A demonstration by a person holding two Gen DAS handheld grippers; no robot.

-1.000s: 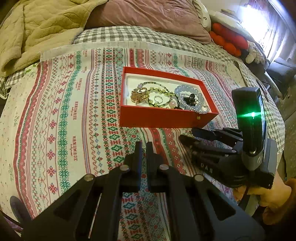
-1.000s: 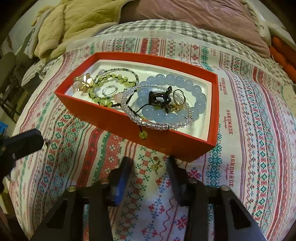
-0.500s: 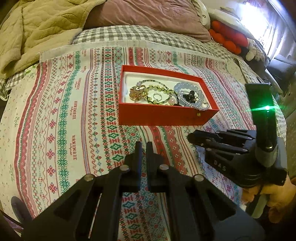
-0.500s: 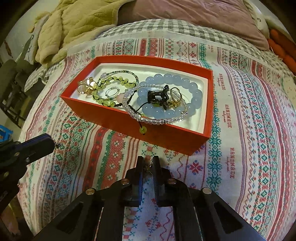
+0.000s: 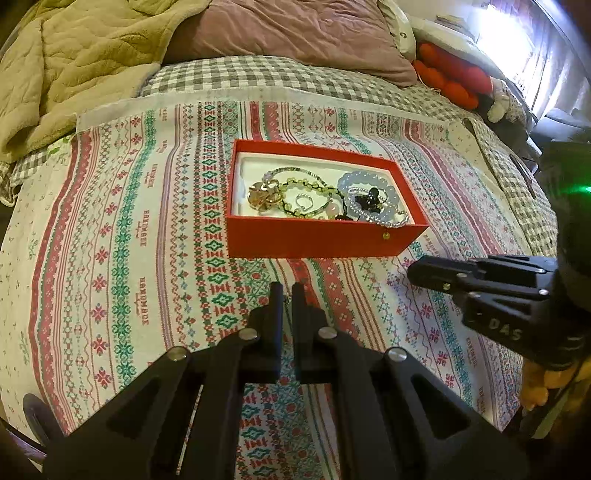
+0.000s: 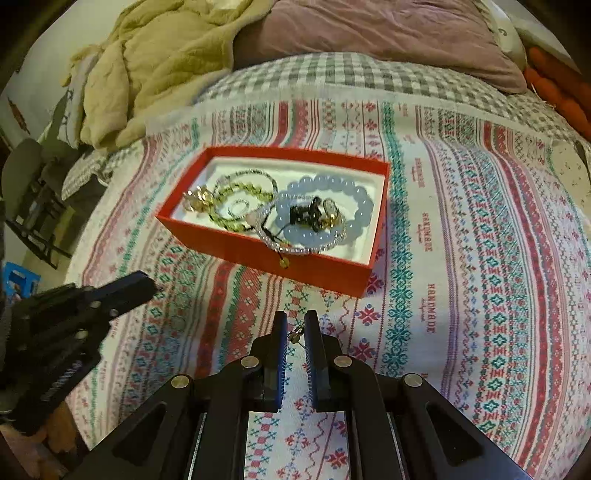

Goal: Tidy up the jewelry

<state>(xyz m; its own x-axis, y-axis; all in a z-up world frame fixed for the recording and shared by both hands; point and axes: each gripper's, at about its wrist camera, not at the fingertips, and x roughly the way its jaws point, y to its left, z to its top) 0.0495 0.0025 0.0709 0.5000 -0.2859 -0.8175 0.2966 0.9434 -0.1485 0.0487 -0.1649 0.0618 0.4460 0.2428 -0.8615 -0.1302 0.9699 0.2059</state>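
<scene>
Two hand-held grippers hover low over the patterned bedspread (image 6: 461,258), nearest to where I stand. On the right, the right hand-held gripper (image 6: 295,334) has its fingers drawn close and pinches a small gold earring (image 6: 295,335) between the pads, lifted just clear of the cloth. On the left, the left hand-held gripper (image 5: 287,295) has its jaws pressed nearly together with only a thin slit showing and nothing between them. Just beyond both sits the red jewelry box (image 6: 295,264), lid off, on the bedspread. Inside it lie a pale blue bead bracelet (image 6: 354,192), a green bead strand (image 6: 247,186), a gold flower piece (image 6: 199,197) and a black charm (image 6: 304,212). Farther back, a beige quilt (image 6: 155,62) and a mauve pillow (image 6: 388,33) lie at the head of the bed.
</scene>
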